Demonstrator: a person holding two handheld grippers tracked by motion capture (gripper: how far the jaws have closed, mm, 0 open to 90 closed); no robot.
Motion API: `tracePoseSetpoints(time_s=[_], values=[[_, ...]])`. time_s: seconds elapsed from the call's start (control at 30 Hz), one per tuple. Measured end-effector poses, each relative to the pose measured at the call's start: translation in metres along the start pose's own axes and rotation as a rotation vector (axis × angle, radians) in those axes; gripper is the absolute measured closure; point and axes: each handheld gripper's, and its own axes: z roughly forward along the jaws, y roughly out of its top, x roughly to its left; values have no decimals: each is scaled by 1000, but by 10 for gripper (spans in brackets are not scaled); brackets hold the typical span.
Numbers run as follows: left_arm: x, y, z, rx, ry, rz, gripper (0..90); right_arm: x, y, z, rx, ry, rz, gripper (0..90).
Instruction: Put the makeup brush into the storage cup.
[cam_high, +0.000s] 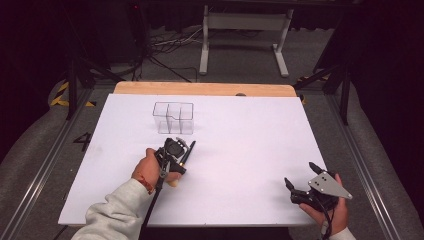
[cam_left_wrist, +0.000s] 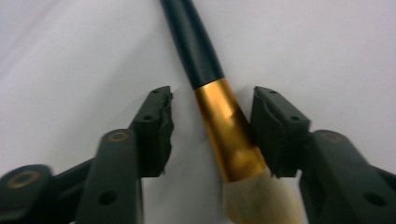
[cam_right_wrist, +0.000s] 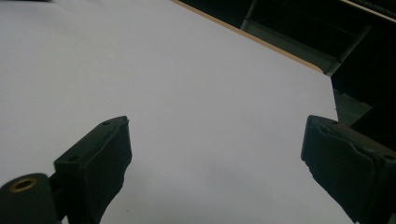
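A brush with a black handle, a gold metal ferrule and pale bristles (cam_left_wrist: 229, 135) lies flat on the white tabletop (cam_high: 240, 150), a little left of the middle and just in front of the clear plastic organiser box with inner compartments (cam_high: 173, 118). In the high view the brush's dark handle points up and to the right, towards the box, without touching it.

The left gripper (cam_left_wrist: 212, 135) straddles the ferrule. In the left gripper view one pad sits against the gold band on the right side, while a narrow strip of white surface shows between the other pad and the band. So the claw is not yet clenched on the brush: its jaws stand partly apart around it. The brush rests on the table, with its bristles towards the camera and the handle running away past the jaws.

The right gripper (cam_high: 300, 184) rests well apart, near the table's front right corner, held in the person's right hand (cam_high: 332, 212). In the right gripper view its jaws stand wide, released, with bare white table between them.
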Motion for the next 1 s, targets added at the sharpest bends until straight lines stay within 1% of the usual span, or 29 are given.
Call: tracePoseSetpoints(time_s=[0.07, 0.17, 0.27, 0.33, 0.37, 0.47, 0.57, 0.6, 0.63, 0.67, 0.73, 0.77, 0.8, 0.83, 0.87, 0.93, 0.97, 1.0], values=[[-1, 1, 0, 8, 7, 4, 578, 1, 0, 0, 3, 1, -3, 94], [-2, 1, -1, 9, -5, 12, 618, 1, 0, 0, 2, 1, -4, 95], [-4, 1, 0, 2, -2, 18, 662, 1, 1, 0, 1, 0, -5, 95], [-6, 1, 0, 1, -3, 31, 704, 1, 1, 0, 1, 1, -3, 95], [-6, 1, 0, 6, 0, 38, 709, 1, 0, 0, 4, 1, -1, 95], [-6, 2, -1, 11, -2, 40, 710, 1, 0, 1, 7, 2, -4, 96], [-6, 4, -1, 23, -10, 60, 712, 1, 0, 1, 8, 3, -7, 96], [-5, 5, -2, 30, -3, 78, 712, 1, 0, 1, 8, 3, -6, 95], [-6, 6, -2, 24, 4, 82, 713, 1, 0, 1, 8, 3, -6, 95], [-6, 7, -3, 17, 10, 95, 713, 1, 0, 1, 9, 3, -6, 96], [-8, 10, -9, 7, 17, 114, 714, 2, 0, 2, 11, 4, -5, 96], [-9, 11, -12, -7, 26, 121, 714, 2, 0, 2, 12, 4, -5, 96], [-9, 11, -12, -7, 26, 121, 714, 2, 0, 2, 12, 4, -6, 96], [-11, 14, -20, -21, 47, 136, 714, 3, 0, 2, 12, 6, -9, 96], [-11, 14, -20, -21, 47, 136, 714, 3, 0, 2, 12, 6, -9, 96], [-13, 16, -27, -33, 50, 153, 714, 3, 0, 3, 14, 6, -13, 96], [-15, 17, -32, -44, 66, 166, 714, 3, 0, 3, 14, 7, -13, 96], [-16, 17, -33, -53, 74, 170, 715, 3, 0, 3, 15, 7, -12, 96]])
